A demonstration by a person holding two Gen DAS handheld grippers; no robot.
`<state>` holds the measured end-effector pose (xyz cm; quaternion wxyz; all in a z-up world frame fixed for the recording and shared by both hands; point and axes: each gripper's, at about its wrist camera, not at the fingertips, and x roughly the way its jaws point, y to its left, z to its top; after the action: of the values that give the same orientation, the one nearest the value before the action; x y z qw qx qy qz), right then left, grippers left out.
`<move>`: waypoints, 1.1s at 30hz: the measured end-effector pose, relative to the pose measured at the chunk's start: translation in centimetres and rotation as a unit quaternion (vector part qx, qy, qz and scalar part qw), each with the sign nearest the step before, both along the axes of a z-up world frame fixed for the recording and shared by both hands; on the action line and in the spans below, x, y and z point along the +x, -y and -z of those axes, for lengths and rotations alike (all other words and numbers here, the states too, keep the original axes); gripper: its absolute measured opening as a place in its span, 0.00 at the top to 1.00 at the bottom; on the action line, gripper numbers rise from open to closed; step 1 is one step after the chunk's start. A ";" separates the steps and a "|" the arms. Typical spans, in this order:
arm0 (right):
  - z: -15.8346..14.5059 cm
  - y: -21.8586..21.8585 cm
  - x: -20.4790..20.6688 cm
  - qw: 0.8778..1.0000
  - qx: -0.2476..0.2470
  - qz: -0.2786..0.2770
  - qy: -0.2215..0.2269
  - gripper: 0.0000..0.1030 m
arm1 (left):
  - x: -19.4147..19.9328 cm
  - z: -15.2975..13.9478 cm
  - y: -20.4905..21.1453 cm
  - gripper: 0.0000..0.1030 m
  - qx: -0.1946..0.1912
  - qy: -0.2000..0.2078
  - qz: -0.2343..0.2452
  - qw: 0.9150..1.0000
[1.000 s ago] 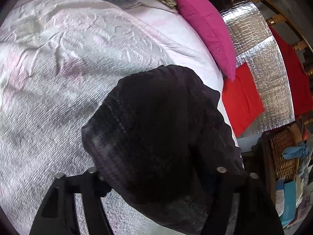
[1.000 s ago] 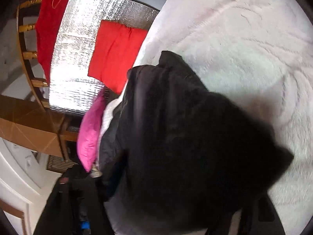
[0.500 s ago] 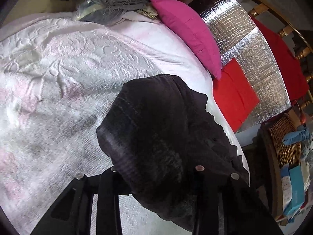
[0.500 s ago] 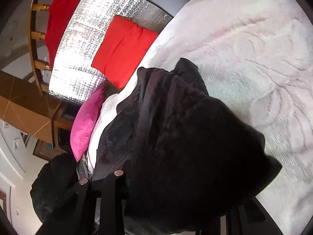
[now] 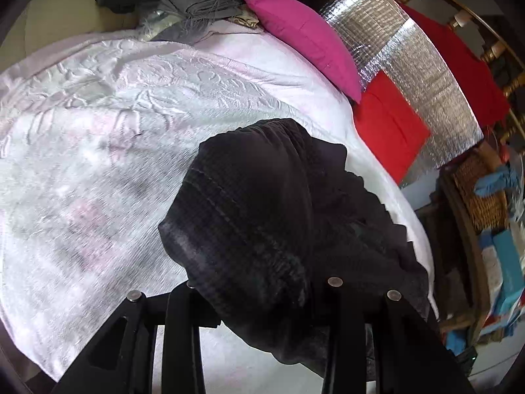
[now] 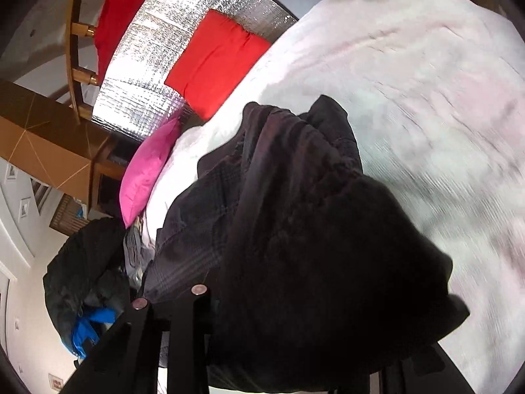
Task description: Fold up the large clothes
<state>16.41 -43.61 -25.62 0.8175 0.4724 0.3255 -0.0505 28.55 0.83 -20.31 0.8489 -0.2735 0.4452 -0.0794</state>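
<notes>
A large black garment [image 5: 262, 203] hangs bunched over the pale pink bedspread [image 5: 98, 151], lifted off it at the near end. My left gripper [image 5: 262, 295] is shut on a thick fold of this cloth, which spills over both black fingers. In the right wrist view the same black garment [image 6: 311, 229] fills the middle, and my right gripper [image 6: 302, 298] is shut on another bunch of it. The right gripper's right finger is hidden under the fabric. The far end of the garment rests near the bed's edge.
A pink cushion [image 5: 305, 36] and a red cushion [image 5: 390, 124] lean on a silver foil panel [image 5: 410, 65] beside the bed. Grey folded clothes [image 5: 193, 13] lie at the head. A wicker basket [image 5: 479, 190] and clutter stand to the right. A dark clothes heap [image 6: 85, 269] lies beyond the bed.
Both grippers closed on the black garment and rose, pulling back with it. The cloth has lifted off the bedspread and more of the bed and room shows. Both views have rolled.
</notes>
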 end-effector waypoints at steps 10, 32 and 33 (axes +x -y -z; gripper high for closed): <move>1.1 0.7 -4.3 0.996 0.054 -0.009 -0.067 0.37 | -1.7 1.3 -3.9 0.43 -0.038 -0.083 0.026 0.996; -2.7 -1.6 2.0 0.977 -0.150 -0.096 -0.116 0.62 | 4.9 -0.1 5.7 0.30 0.223 -0.019 0.095 0.970; -3.9 -1.2 2.3 0.980 -0.142 -0.103 -0.091 0.61 | 5.2 -0.8 5.5 0.30 0.211 -0.013 0.097 0.972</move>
<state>18.71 -42.42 -21.76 0.8439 0.3090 0.4352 -0.0544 33.74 -4.65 -19.48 0.8697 -0.0444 0.4876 -0.0618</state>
